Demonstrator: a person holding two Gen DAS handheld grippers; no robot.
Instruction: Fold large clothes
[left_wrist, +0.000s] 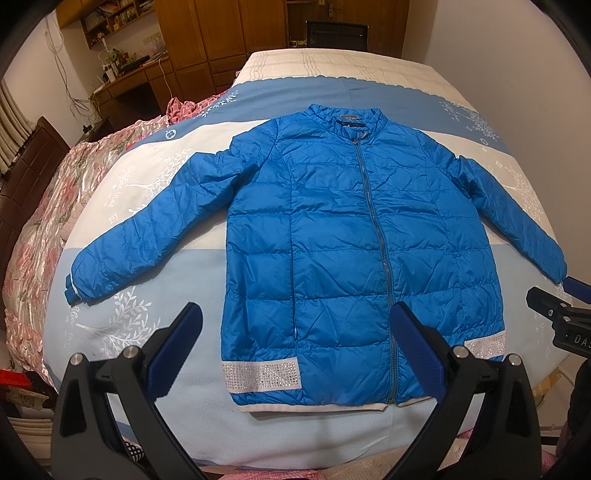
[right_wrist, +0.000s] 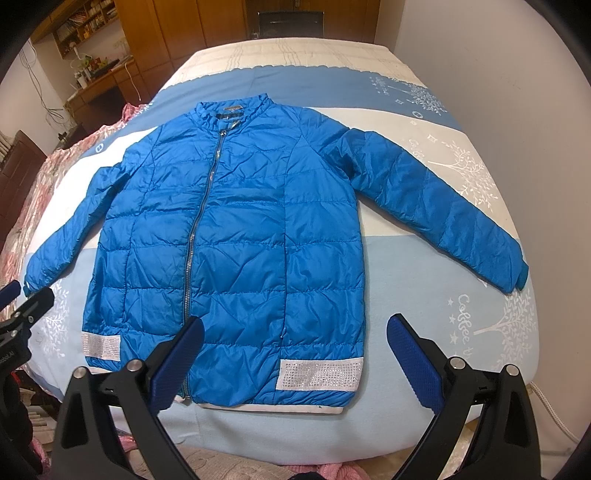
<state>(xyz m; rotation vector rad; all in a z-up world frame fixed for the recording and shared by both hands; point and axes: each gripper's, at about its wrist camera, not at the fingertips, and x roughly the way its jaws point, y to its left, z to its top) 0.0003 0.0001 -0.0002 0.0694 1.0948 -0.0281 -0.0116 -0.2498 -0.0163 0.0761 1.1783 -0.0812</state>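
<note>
Blue puffer jacket (left_wrist: 354, 243) lies flat, zipped, sleeves spread, on the bed (left_wrist: 332, 70)
Both the left hand-held gripper (left_wrist: 295, 343) and right hand-held gripper (right_wrist: 295, 347) hover released above the hem; take each sleeve cuff first, folding inward

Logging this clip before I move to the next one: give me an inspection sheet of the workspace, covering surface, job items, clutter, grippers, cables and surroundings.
Surface: bed with blue-and-white tree-print cover, flat.
Job's things: blue quilted puffer jacket lying face up, zipped, both sleeves spread outward, collar at the far end, white rhinestone bands at the hem. No fold made yet.
Clutter: pink floral quilt bunched along the bed's left edge.
Grippers: left gripper open above the hem, holding nothing; right gripper open above the hem, holding nothing.
Cables: white cord at the bed's right edge; wires hanging on the wall by the wooden desk.
Surroundings: wooden wardrobe, bookshelf, dark chair.
</note>
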